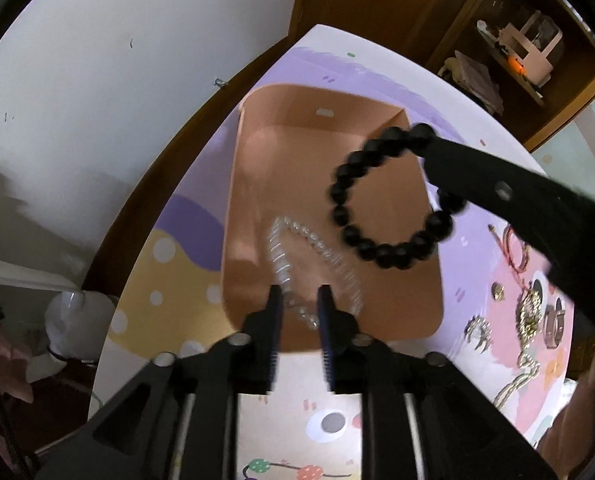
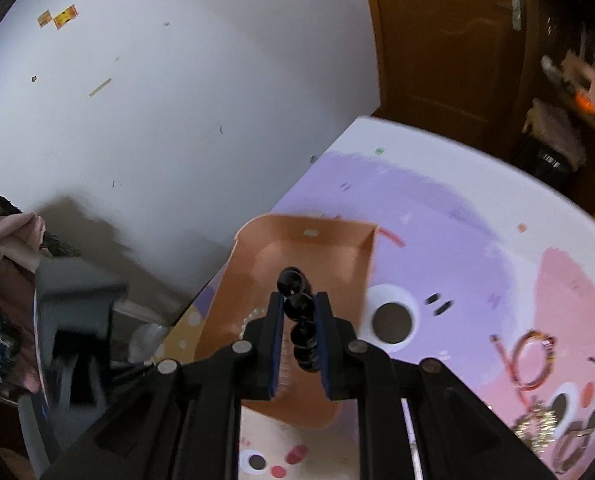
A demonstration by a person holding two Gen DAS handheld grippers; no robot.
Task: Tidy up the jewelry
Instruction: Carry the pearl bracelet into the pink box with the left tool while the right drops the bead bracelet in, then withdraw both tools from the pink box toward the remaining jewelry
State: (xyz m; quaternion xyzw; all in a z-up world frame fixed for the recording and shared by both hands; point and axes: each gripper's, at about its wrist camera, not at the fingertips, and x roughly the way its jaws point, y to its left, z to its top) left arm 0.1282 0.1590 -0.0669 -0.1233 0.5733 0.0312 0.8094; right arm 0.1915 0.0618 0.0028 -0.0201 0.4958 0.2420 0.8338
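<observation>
1. We hold the black bead bracelet (image 1: 393, 200) in the right gripper (image 2: 300, 308), fingers clamped on one or two beads at the rim. The rest of the loop hangs free over the peach tray (image 1: 233, 208), off its floor.
2. Handling, our read: light, round glossy beads on what is probably an elastic cord. The loop flops and swings, and the beads are slippery against flat pads. A pinch on a single bead can roll out, so gripping across the cord between two beads looks safer. Not fragile; a short drop into the tray should be fine.
3. The clear spiral bracelet (image 1: 293, 256) already lies on the tray floor, near end. It looks springy and snag-prone, so we would set the black loop toward the far, bare half of the tray.
4. The left gripper (image 1: 300, 300) sits low over the tray's near edge, fingers slightly apart with nothing pinched. The clear coil shows between the tips, but the pads do not press it.
5. Edges: the tray walls are low and rounded, and a divider wall (image 1: 393, 118) sits at the far right corner. The two grippers are close over the same tray, so room is tight.
6. Open room lies right of the tray, on the bare purple patch of the patterned counter (image 2: 457, 216). Further right sit the gold chain pile (image 1: 529, 312) and the red cord bracelet (image 2: 531, 360), well apart from the tray.
</observation>
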